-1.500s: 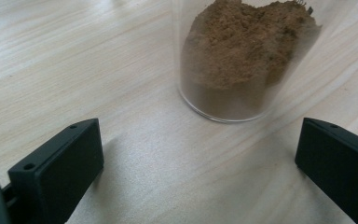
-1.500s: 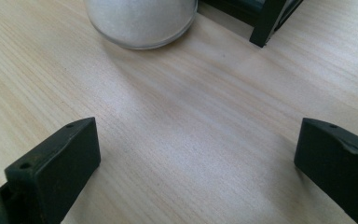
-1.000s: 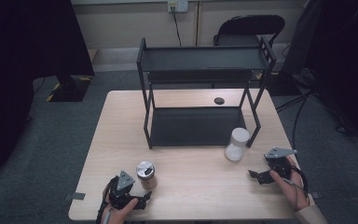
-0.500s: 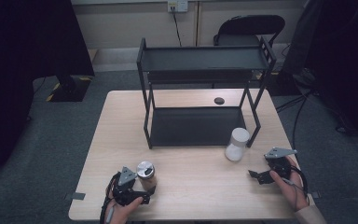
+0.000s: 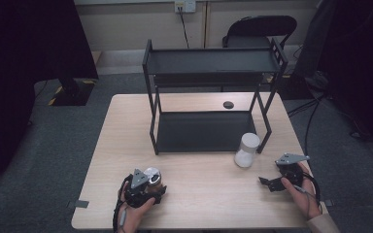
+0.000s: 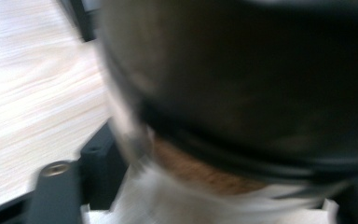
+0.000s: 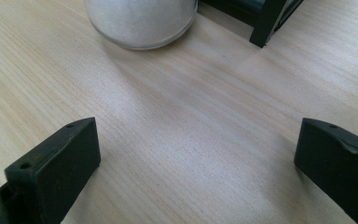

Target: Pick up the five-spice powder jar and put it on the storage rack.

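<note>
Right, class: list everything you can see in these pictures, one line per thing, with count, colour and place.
Table: one, light wood, centre.
Shelf rack: one, black, two tiers, on the table's far half.
White jar: one, by the rack's front right leg.
Brown jar: one, silver lid, near left, at the left gripper.
Small disc: one, black, behind the rack.
Chair: one, black, beyond the table.
Left gripper: black, around the brown jar.
Right gripper: black, open, near right.

overhead forward-down, gripper views close on table (image 5: 199,194)
</note>
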Demonstrator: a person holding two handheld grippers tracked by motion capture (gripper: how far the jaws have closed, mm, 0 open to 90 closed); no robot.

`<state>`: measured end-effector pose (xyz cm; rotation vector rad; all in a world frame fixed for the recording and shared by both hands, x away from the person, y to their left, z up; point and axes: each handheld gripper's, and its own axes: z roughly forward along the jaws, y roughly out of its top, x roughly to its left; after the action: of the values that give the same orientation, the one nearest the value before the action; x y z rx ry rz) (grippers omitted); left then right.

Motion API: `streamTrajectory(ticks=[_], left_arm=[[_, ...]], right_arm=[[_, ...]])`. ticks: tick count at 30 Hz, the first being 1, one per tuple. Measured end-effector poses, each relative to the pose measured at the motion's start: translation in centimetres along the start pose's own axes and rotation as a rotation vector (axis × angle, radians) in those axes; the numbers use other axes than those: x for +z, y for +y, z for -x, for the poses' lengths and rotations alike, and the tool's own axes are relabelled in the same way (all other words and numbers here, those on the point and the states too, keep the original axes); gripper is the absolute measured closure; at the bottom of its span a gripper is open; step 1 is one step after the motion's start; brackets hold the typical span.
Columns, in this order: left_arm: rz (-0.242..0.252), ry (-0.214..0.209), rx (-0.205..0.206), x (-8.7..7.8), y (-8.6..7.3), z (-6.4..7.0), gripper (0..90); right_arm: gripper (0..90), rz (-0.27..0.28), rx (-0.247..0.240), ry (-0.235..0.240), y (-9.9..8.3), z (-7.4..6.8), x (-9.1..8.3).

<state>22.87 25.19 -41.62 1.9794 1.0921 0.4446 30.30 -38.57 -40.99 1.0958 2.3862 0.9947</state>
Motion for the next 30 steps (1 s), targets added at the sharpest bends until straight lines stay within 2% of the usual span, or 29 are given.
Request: streamTrajectory(ticks=[4, 10, 13, 18, 19, 23, 25, 30], left_arm=[[-0.015, 0.009, 0.014, 0.1, 0.5, 0.3, 29.3], [-0.040, -0.003, 0.023, 0.5, 1.6, 0.2, 29.4], [-0.032, -0.019, 0.014, 0.8, 2.1, 0.2, 29.5], [-0.037, -0.029, 0.033, 1.5, 3.8, 0.5, 29.5], [-0.041, -0.037, 0.045, 1.9, 4.7, 0.7, 29.6], [-0.040, -0.052, 0.055, 2.4, 5.8, 0.7, 29.6], [-0.036, -0.063, 0.069, 3.1, 6.9, 1.0, 29.6], [-0.039, -0.074, 0.083, 3.6, 8.4, 1.2, 29.6]], right_arm=[[0.0, 0.000, 0.000, 0.000, 0.0, 0.0, 0.0], [0.0, 0.001, 0.000, -0.001, 0.0, 0.0, 0.0], [0.0, 0.001, 0.000, -0.001, 0.0, 0.0, 0.0], [0.0, 0.001, 0.000, -0.002, 0.0, 0.0, 0.0], [0.0, 0.001, 0.001, -0.002, 0.0, 0.0, 0.0], [0.0, 0.001, 0.001, -0.002, 0.0, -0.1, 0.0], [0.0, 0.001, 0.002, -0.003, 0.0, -0.1, 0.0], [0.0, 0.000, 0.003, -0.004, 0.0, -0.1, 0.0]])
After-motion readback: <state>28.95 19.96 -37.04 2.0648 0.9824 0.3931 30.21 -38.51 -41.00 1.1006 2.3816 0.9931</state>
